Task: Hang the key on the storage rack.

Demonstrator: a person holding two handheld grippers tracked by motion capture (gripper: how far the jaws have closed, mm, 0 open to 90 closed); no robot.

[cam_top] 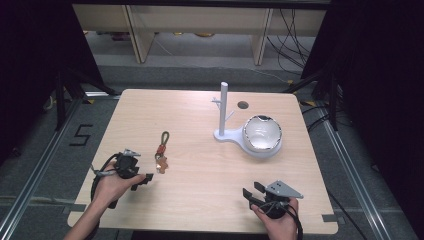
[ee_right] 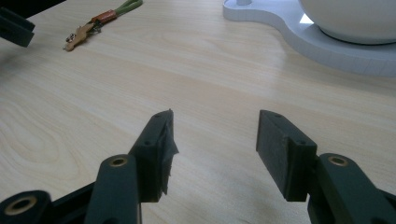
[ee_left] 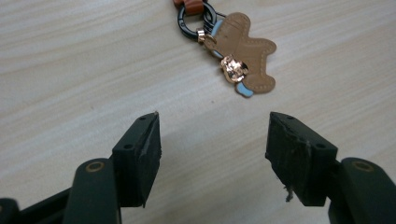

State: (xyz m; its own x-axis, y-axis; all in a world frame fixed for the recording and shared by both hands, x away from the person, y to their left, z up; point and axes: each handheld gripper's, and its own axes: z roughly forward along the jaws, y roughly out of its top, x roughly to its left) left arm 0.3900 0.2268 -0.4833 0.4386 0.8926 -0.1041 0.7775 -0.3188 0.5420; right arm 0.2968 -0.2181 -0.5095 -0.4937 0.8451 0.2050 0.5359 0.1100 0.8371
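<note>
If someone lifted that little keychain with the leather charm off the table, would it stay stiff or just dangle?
The keychain would probably dangle: its cord loop, black ring and tan charm are separate linked pieces. It looks small and flat, so likely light. Pushed, it would sooner slide than roll. The open left tool sits just short of it.

My left gripper (ee_left: 212, 140) and right gripper (ee_right: 212, 144) both have black jaws. The keychain (ee_left: 240, 53) is tan leather with pale stitching, a light blue backing, a gold stud, a black ring, an orange band and an olive green loop. The stand (cam_top: 223, 107) is white; the table (cam_top: 200, 175) is pale wood grain.
</note>
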